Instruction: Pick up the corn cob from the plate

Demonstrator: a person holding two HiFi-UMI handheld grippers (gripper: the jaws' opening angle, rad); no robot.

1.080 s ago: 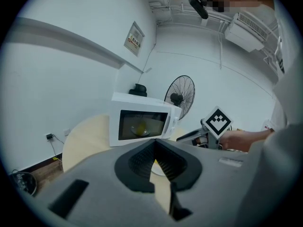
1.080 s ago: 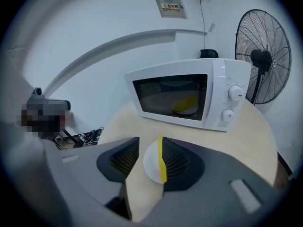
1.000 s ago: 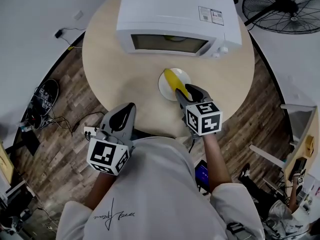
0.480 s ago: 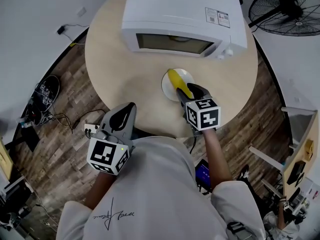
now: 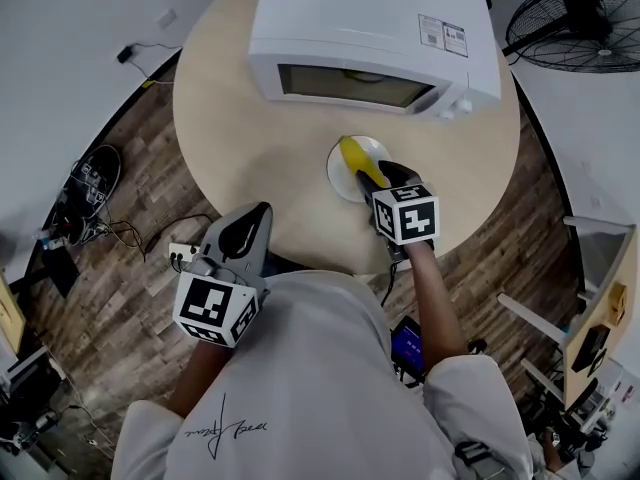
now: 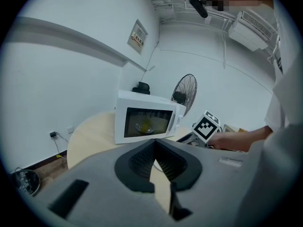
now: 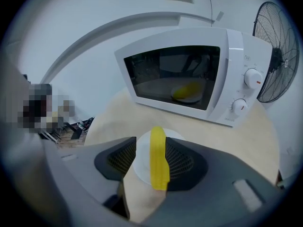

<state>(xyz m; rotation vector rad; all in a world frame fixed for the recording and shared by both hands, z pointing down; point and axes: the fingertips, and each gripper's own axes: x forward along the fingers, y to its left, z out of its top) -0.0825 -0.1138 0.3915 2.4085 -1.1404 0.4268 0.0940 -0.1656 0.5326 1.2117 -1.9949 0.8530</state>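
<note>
While the corn cob [image 5: 360, 158] lies across the white plate [image 5: 338, 171] on the round wooden counter [image 5: 250, 128], the right gripper [image 5: 376, 174] reaches down over the near end of it. In the right gripper view the cob [image 7: 158, 160] runs lengthwise up the gap between the two ribbed fingers [image 7: 120, 161]. Its near end hangs past the plate's [image 7: 141, 157] rim, toward the camera. These fingers have just been opening and stand apart. The left one is clear of the cob with bare plate showing between. The right one is just beside the cob, and no squeeze on it shows. The cob is not lifted and rests on the plate.

A white microwave [image 5: 370, 28] stands behind the plate with its door shut, and through the glass something yellowish [image 7: 187, 91] sits on a dish inside. A floor fan [image 5: 580, 23] stands off beyond the counter's far right edge.

Well back from the plate, the left gripper [image 5: 257, 216] is held at the counter's near edge, in front of the person's chest, pointing toward the microwave. In the left gripper view its fingers [image 6: 142, 159] meet at the tips, with nothing between them.
</note>
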